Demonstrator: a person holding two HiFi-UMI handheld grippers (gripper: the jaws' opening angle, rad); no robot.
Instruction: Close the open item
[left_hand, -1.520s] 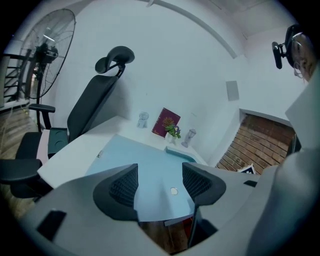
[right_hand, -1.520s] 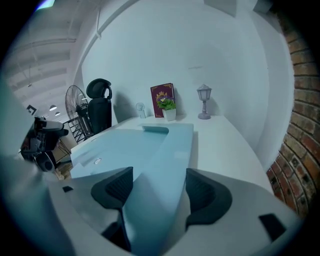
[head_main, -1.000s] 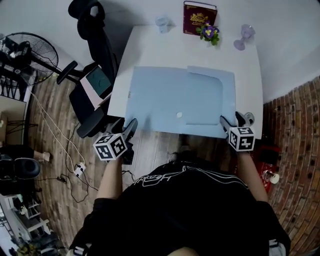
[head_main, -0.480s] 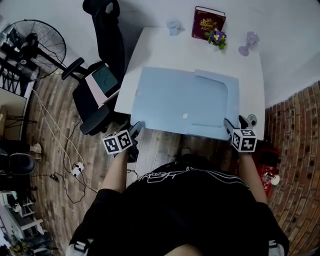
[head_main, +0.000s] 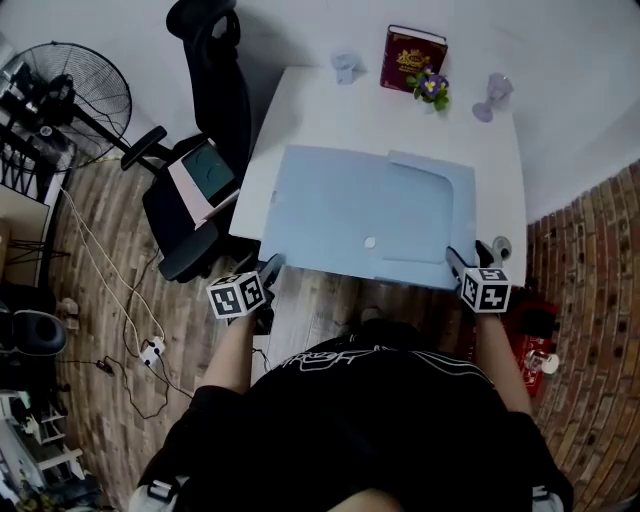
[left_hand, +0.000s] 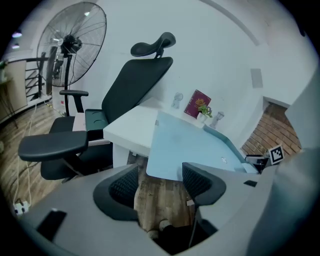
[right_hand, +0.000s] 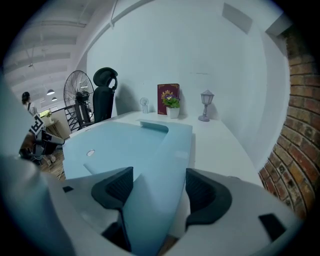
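Lying open on the desk, the blue folder is not yet closed: its 5 o'clock corner is straddled, unpinched, by the wide-open right tool, while the open, empty left tool is held by its 7 o'clock corner.

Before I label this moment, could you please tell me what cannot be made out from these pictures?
Book cover print: too small in the head view and the right gripper view.
Folder, near right corner: head view, covered by the right gripper.
Small round thing beside that gripper: head view, partly hidden, too small to identify.
Anything under the folder: covered by it in every view.
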